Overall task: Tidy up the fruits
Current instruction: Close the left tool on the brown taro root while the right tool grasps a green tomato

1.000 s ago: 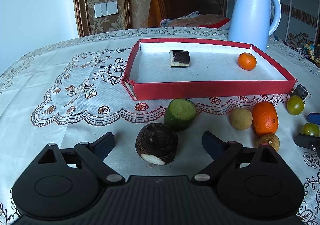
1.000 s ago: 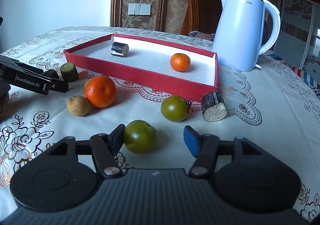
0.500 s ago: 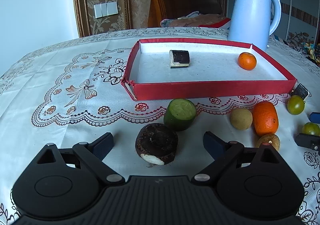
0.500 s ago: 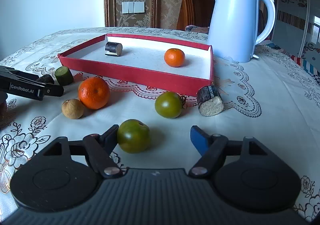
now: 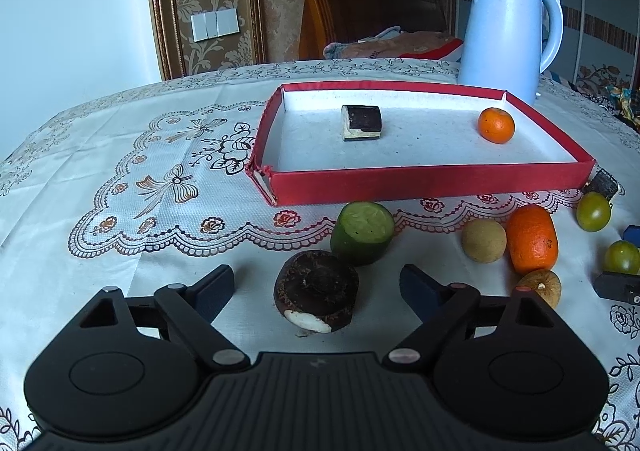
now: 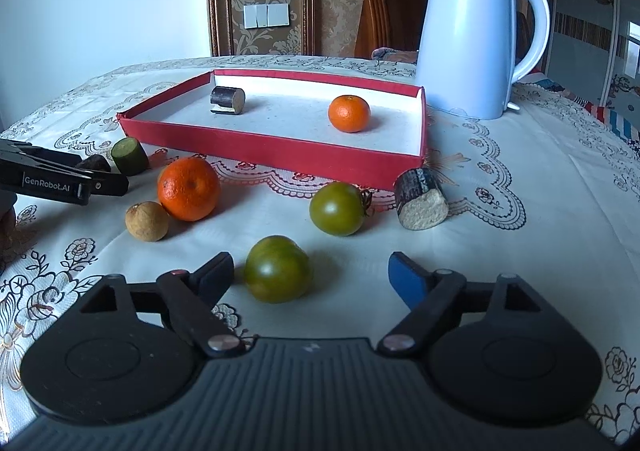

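Red tray (image 6: 276, 149): holds my small orange (image 6: 349, 113) and one dark chunk (image 6: 227, 100).
Left gripper (image 5: 316, 283): jaws apart, just been narrowing, dark brown piece (image 5: 316, 293) between, untouched.
Right gripper (image 6: 310, 277): jaws apart, just been widening; green tomato (image 6: 277, 273) sits loose by the left finger.

- In your left wrist view, the right gripper (image 5: 624, 257) is cut off by the edge.
- The red tray (image 5: 432, 183) hides most of the dark cut piece (image 5: 603, 183).
- In your right wrist view, the left gripper (image 6: 102, 179) covers most of a dark lump (image 6: 95, 163).
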`<move>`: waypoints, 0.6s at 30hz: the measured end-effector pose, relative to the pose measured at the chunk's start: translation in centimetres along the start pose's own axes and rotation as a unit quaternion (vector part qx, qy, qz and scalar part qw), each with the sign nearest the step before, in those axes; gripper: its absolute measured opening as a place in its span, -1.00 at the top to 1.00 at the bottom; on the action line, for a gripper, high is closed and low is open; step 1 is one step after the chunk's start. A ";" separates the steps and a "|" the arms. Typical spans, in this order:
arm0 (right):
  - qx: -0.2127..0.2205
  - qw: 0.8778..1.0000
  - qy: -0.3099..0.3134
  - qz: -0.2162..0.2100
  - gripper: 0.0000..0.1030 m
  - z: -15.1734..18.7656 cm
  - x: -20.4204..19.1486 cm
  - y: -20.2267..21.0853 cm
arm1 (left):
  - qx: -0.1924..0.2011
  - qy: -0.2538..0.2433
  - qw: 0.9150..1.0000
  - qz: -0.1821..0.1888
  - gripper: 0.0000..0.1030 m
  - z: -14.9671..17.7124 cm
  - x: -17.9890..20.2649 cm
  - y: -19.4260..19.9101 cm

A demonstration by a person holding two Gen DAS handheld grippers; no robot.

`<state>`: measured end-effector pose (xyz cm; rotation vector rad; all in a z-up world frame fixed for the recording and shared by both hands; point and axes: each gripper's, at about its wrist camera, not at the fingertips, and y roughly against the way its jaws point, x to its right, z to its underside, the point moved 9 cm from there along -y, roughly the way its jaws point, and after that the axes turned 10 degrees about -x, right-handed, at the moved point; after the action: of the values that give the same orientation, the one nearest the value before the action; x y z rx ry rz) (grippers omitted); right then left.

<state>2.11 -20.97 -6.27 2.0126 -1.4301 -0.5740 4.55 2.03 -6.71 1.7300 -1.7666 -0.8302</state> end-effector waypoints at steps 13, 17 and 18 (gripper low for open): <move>0.002 1.000 -0.002 0.003 -0.58 0.0 0.1 0.1 | 0.009 -0.015 1.000 0.015 -0.17 0.1 0.5 0.5; 0.001 1.000 0.005 0.010 -0.58 0.0 -0.1 0.1 | 0.008 -0.013 1.000 0.016 -0.17 0.1 0.4 0.5; 0.000 1.000 0.005 0.010 -0.58 0.0 -0.1 0.1 | 0.008 -0.013 1.000 0.016 -0.17 0.1 0.4 0.5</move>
<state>1.99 -20.91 -6.23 1.9967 -1.4427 -0.5534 4.11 1.63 -6.45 1.7031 -1.8193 -0.8305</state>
